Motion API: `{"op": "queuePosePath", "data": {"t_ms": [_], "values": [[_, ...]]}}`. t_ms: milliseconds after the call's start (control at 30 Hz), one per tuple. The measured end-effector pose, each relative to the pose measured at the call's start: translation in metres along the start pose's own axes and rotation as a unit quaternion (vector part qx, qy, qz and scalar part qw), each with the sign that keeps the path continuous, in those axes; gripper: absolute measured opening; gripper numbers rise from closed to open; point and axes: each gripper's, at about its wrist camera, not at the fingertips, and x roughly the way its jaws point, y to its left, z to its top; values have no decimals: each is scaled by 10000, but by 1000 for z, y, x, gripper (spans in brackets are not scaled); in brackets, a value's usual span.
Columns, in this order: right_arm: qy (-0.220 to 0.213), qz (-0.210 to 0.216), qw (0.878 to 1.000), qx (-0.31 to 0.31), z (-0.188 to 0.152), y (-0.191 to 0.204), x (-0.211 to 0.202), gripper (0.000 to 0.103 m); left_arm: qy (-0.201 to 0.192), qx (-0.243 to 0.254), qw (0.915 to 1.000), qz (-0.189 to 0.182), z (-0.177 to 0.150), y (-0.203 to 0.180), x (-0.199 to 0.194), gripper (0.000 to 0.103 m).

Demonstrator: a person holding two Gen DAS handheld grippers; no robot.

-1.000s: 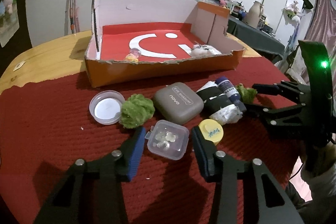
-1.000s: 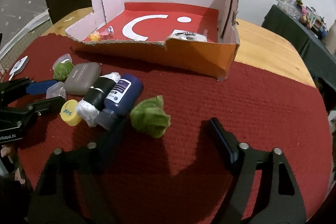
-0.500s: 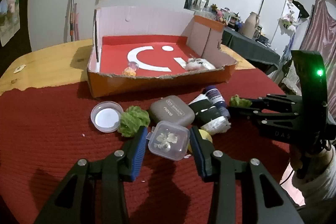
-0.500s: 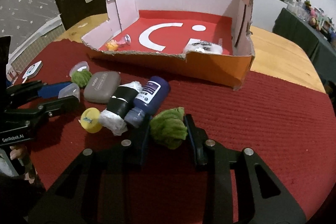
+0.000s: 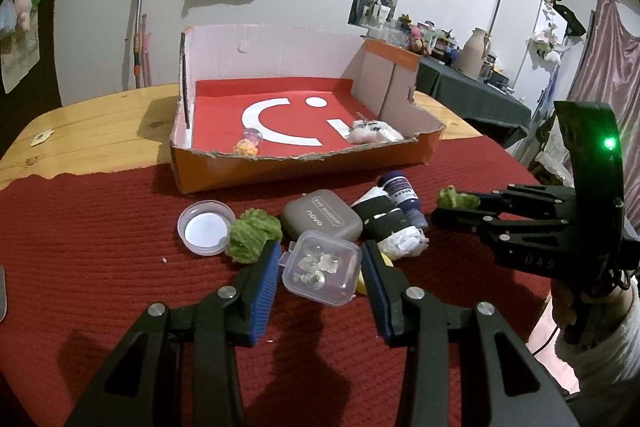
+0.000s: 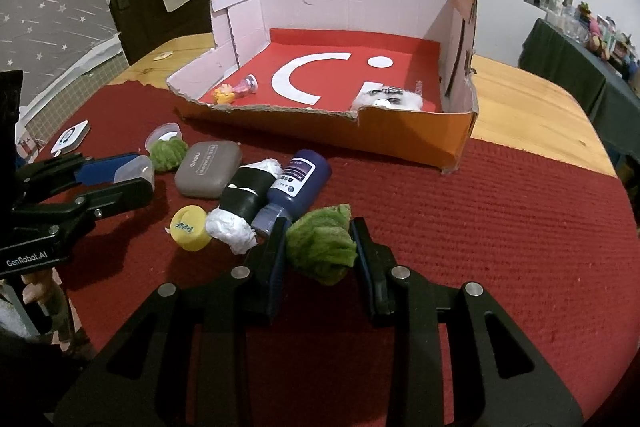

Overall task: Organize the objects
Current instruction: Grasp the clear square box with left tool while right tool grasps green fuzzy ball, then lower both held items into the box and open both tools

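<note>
The right claw [image 6: 320,247] pinches a green fuzzy ball [image 6: 322,251] on the red mat [image 6: 480,227], its jaws having just closed onto it. The left claw [image 5: 318,267] grips a small clear plastic case [image 5: 320,267] between its blue pads. Beside them on the worktop [image 5: 100,123] lie a grey compact [image 6: 208,169], a dark blue bottle [image 6: 298,187], a yellow cap [image 6: 190,227] and a second green ball [image 5: 252,235]. The cardboard tray [image 6: 400,143] sits behind.
</note>
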Motion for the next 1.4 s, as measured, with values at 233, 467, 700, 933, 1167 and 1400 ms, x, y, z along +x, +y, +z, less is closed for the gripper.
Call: {"op": "queuePosePath", "data": {"t_ms": [233, 467, 700, 933, 1167, 1400], "values": [[-78, 122, 9999, 61, 3, 1, -6, 29, -42, 6, 10000, -48, 3, -2, -5, 43], [-301, 370, 9988, -104, 26, 8, -20, 29, -134, 167, 9994, -254, 29, -6, -10, 43], [-317, 638, 9969, -324, 64, 5, -13, 29, 18, 461, 9986, -250, 67, -2, 8, 43], [115, 962, 9943, -434, 96, -6, 24, 29, 577, 771, 9946, -381, 95, 3, 50, 43], [635, 1051, 9909, -550, 109, -21, 60, 29, 1191, 1245, 9846, -303, 105, 4, 95, 43], [1004, 1171, 9854, -715, 113, -23, 81, 30, 1416, 1320, 9804, -367, 113, 10, 118, 43]]}}
